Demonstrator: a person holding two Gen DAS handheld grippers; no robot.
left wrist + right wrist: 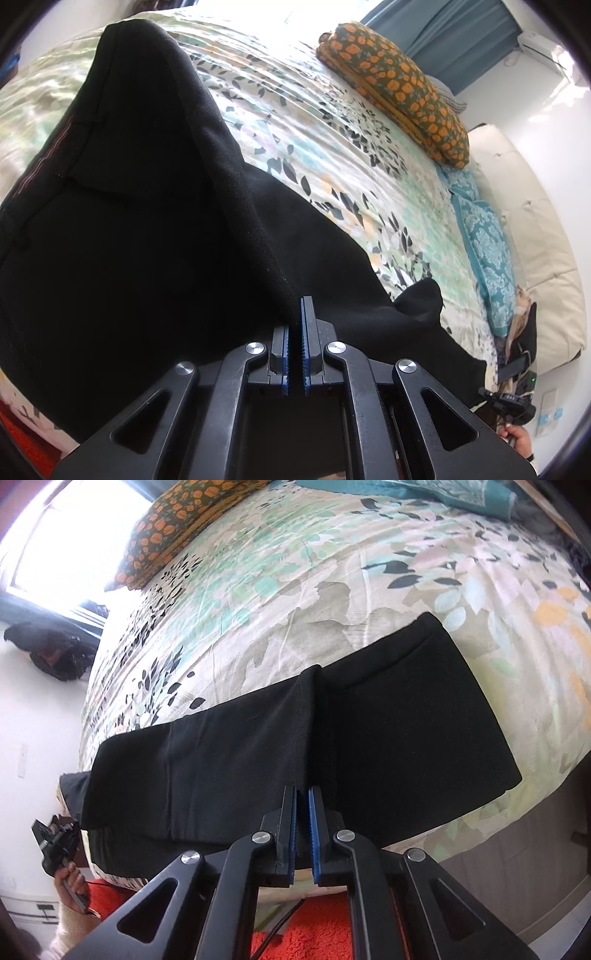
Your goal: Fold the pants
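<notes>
Black pants (140, 236) lie across a bed with a floral leaf-print cover (332, 140). In the left wrist view my left gripper (297, 314) is shut on a fold of the black fabric, which rises in a ridge away from the jaws. In the right wrist view the pants (399, 731) stretch across the bed's near edge, one end lying flat to the right. My right gripper (303, 794) is shut on a raised pinch of the cloth near the pants' middle. The left gripper (55, 843) also shows at the far left, held in a hand.
An orange-and-green patterned pillow (402, 85) and teal pillows (487, 251) lie at the head of the bed, by a cream headboard (532, 206). An orange shaggy rug (317, 926) lies on the floor below the bed edge. A bright window (70, 531) is behind.
</notes>
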